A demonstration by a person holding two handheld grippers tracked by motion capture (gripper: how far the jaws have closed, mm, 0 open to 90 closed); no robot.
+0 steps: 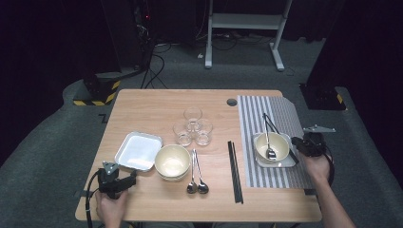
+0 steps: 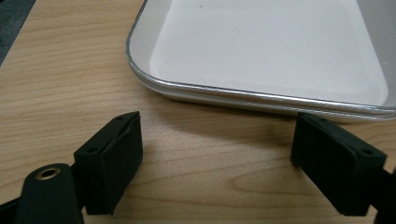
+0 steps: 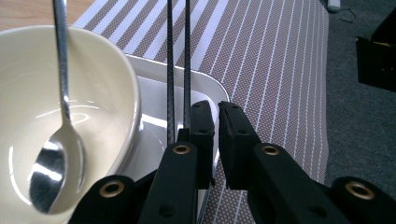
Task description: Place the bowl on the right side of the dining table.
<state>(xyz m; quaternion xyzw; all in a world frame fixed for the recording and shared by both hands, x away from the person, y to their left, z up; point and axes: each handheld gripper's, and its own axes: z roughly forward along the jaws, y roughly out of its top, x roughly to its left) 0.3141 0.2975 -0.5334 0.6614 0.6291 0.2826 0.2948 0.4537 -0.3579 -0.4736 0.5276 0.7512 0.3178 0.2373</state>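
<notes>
On the striped placemat at the right, a cream bowl with a spoon in it sits on a white square plate. A black pair of chopsticks lies slanted across that plate's rim beside the bowl. My right gripper is at the plate's right edge. In the right gripper view its jaws stand a narrow slit apart with nothing between them, and the chopsticks run just left of the left jaw. My left gripper rests open on the table, wide jaws facing a second white plate.
Mid-table stand three glasses, a second cream bowl, two spoons and another pair of black chopsticks. The empty white plate lies left of that bowl. The table's right edge runs just past the placemat.
</notes>
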